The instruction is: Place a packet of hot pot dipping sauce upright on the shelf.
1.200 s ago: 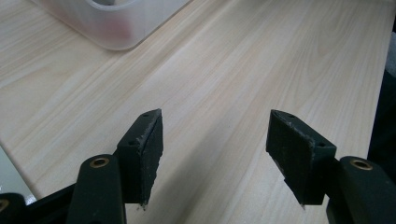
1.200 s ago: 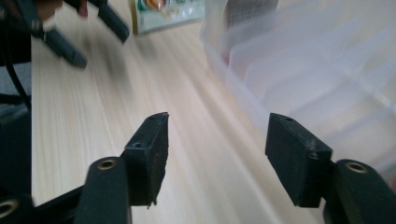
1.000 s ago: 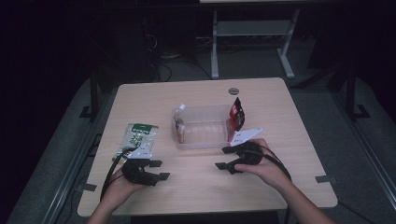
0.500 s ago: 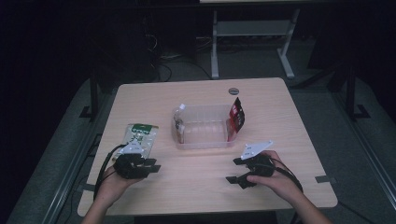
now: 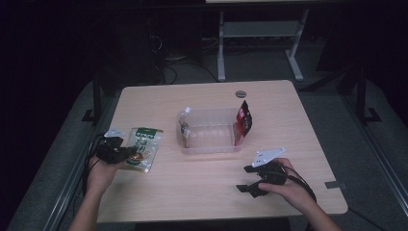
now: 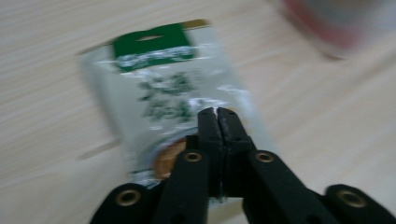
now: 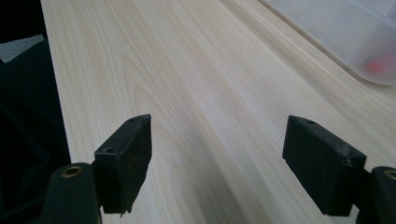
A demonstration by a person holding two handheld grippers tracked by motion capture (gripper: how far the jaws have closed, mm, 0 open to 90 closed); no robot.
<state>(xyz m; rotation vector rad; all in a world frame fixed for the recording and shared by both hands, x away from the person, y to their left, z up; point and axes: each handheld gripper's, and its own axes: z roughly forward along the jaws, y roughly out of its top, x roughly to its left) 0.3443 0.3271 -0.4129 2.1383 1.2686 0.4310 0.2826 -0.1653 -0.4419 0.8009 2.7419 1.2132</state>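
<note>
A green and white snack pouch point(image 5: 145, 147) lies flat on the table's left side. My left gripper point(image 5: 129, 152) sits at its left edge. In the left gripper view the left gripper point(image 6: 217, 112) has its jaws pressed together over the pouch point(image 6: 163, 79), with nothing visibly between them. A clear plastic tub point(image 5: 210, 131) stands mid-table, and a red pouch point(image 5: 244, 120) stands upright at its right end. My right gripper point(image 5: 245, 179) rests open on the bare wood near the front right. The right gripper point(image 7: 217, 154) holds nothing, with the tub point(image 7: 345, 32) ahead of it.
The wooden table point(image 5: 192, 192) has bare wood in front of the tub and between the two hands. A small grey round grommet point(image 5: 240, 94) sits behind the tub. Beyond the table, a white desk frame point(image 5: 260, 33) stands on the dark floor.
My right gripper has pulled back from the tub toward the near right edge. My left gripper has slid left and farther away, to the pouch's left edge. The pouch has not moved.
</note>
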